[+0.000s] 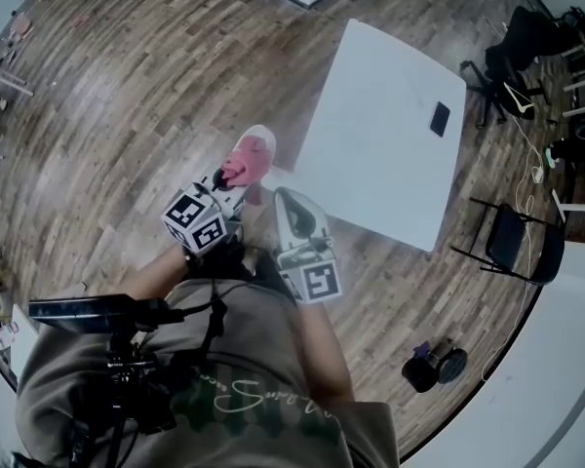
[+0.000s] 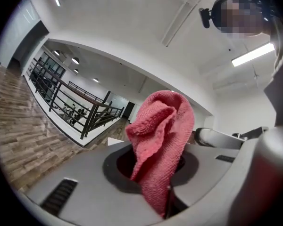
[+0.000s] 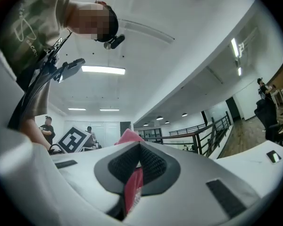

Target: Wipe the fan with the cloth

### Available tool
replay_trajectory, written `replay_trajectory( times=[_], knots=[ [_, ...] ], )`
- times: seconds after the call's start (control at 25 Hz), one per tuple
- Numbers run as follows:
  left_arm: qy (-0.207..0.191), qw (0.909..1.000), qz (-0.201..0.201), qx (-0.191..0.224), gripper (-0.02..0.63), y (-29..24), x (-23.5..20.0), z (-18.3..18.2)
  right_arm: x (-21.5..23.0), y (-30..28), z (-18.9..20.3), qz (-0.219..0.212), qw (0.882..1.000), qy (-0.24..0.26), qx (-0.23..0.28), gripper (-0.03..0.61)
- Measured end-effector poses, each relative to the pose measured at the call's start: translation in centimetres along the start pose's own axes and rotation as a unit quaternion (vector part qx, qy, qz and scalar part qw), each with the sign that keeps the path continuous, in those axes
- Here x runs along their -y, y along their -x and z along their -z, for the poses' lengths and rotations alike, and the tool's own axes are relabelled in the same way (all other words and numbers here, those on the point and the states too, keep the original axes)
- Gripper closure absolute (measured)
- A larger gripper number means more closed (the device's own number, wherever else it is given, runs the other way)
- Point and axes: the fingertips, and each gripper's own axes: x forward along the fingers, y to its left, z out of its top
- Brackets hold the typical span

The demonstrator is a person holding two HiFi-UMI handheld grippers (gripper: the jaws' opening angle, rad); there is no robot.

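Cloth in hand, no wiping yet: this looks like the carry toward the fan. The left tongs [image 1: 244, 164] are clamped on the pink-red cloth [image 2: 162, 135], which bunches up thick out of the gap between the jaws. The right tongs [image 3: 139, 168] are pressed almost together, and their own view shows a thin red strip of that cloth nipped between the pads. So both hands appear to have a piece of it.

The cloth is in the air, close in front of the person, over the wooden floor [image 1: 127, 96] just off the near left corner of the white tabletop [image 1: 380, 154]. Only a small dark flat thing [image 1: 440, 118] lies on that tabletop, near its far right corner.

And the fan? No view shows one that I can make out. A dark round thing [image 1: 434, 364] sits on the floor off the tabletop's near right corner, but I cannot tell what it is.

The cloth's long axis runs along the line of the left tongs. Its pinched end sits low in the jaws, and its folded free end points away from the person.

Next, I'd judge, comes finding the fan and bringing that free end flat against it, and the right tongs may need to let go.
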Motion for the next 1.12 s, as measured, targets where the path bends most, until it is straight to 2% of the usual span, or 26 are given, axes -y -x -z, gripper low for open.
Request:
replay_trajectory(
  times=[0.16,0.28,0.32,0.48,0.72,0.8,0.96,1.12],
  knots=[
    [-0.02,0.9998,0.002,0.01,0.515,-0.3,0.7,-0.4,-0.3,0.0,-0.3,-0.01,1.0,-0.004,-0.014,0.537],
    [-0.065,0.9977,-0.011,0.014,0.515,-1.3,1.8,0.0,0.2,0.3,-0.2,-0.032,0.999,-0.025,-0.027,0.352],
    [-0.073,0.9971,-0.013,0.015,0.515,-1.6,2.0,0.0,0.3,0.3,-0.1,-0.041,0.998,-0.025,-0.032,0.311],
    [-0.05,0.9977,-0.035,0.028,0.515,-2.2,2.0,0.0,0.6,0.5,0.7,-0.096,0.994,-0.019,-0.058,0.301],
    [-0.053,0.9883,-0.129,0.062,0.515,-2.1,2.8,0.9,1.0,1.2,1.0,-0.181,0.979,-0.016,-0.091,0.301],
    [-0.053,0.983,-0.162,0.068,0.515,-1.6,3.0,1.5,1.2,1.1,0.9,-0.186,0.978,-0.013,-0.098,0.299],
    [-0.055,0.9704,-0.222,0.077,0.514,-0.5,3.4,2.7,1.7,1.0,0.8,-0.161,0.982,-0.026,-0.094,0.299],
    [-0.053,0.967,-0.235,0.083,0.515,0.8,3.2,2.8,-0.4,0.0,1.3,-0.165,0.982,-0.032,-0.088,0.299]
  ],
)
